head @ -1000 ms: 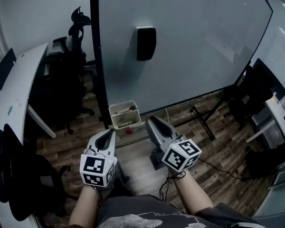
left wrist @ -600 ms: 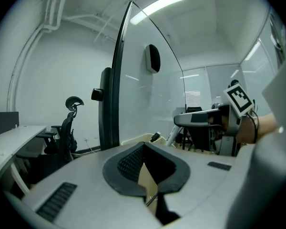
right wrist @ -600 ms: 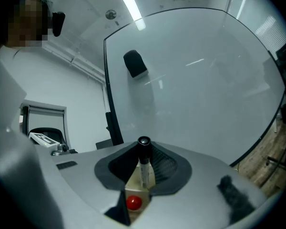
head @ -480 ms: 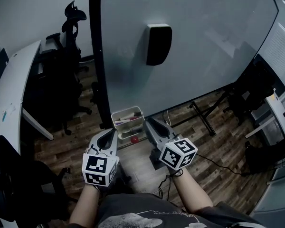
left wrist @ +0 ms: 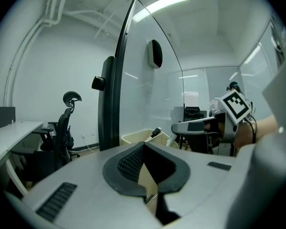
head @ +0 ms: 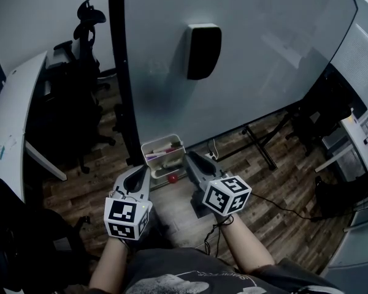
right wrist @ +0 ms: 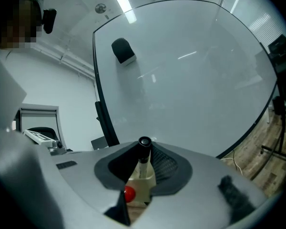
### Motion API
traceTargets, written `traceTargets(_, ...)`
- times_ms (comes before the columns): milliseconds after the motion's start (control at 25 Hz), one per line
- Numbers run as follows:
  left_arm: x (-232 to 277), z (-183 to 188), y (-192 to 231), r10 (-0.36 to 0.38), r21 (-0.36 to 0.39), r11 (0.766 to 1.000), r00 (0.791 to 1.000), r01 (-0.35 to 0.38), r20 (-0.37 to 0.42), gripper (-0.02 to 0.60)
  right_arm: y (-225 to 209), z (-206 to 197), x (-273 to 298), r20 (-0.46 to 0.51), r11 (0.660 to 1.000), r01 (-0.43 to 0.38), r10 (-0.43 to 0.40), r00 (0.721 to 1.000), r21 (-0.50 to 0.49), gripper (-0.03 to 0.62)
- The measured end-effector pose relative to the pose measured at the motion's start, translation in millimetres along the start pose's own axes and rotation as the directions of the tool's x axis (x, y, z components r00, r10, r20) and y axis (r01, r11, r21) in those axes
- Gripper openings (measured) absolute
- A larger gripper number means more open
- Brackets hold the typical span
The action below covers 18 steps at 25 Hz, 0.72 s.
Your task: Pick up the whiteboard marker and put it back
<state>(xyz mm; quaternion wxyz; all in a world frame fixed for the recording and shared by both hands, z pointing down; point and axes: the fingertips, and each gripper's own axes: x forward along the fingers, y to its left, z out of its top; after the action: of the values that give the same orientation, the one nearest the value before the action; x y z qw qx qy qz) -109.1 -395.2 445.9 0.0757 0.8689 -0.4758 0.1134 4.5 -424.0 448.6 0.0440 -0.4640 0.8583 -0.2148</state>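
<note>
Near the cream plastic bin (head: 148,147), right gripper (right wrist: 145,147) fingers clamped the black-capped whiteboard marker (right wrist: 143,162) for its return; left gripper (left wrist: 142,146) fingers were together, empty.

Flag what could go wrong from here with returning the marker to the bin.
1. The right gripper pinches the whiteboard marker only at its fingertips, so it may pivot or slip.
2. In the head view that gripper sits at the right edge of the cream bin, not over it. Releasing now could drop the marker onto the floor.
3. The red ball lies just beside the fingers and could be knocked away.
</note>
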Motion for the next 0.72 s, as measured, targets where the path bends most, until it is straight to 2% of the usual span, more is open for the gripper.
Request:
traceTargets(240, -5, 2, -3, 0.001, 0.0, 1.0, 1.0, -0.001, 0.009, 0.014, 4, -3, -4, -0.019, 0.999, 0.022, -0.022, 1.0, -0.037, 0.086)
traceTargets(360, -11, 3, -4, 0.008, -0.002, 1.0, 1.0, -0.008, 0.016, 0.014, 6, -2, -7, -0.023, 0.998, 0.031, -0.033, 0.999, -0.049, 0.118)
traceTargets(720, -43, 9, -26, 0.034, 0.013, 0.999, 0.999, -0.035, 0.032, 0.014, 8, 15, -42, 0.03, 0.993, 0.082, -0.08, 0.996, -0.081, 0.146)
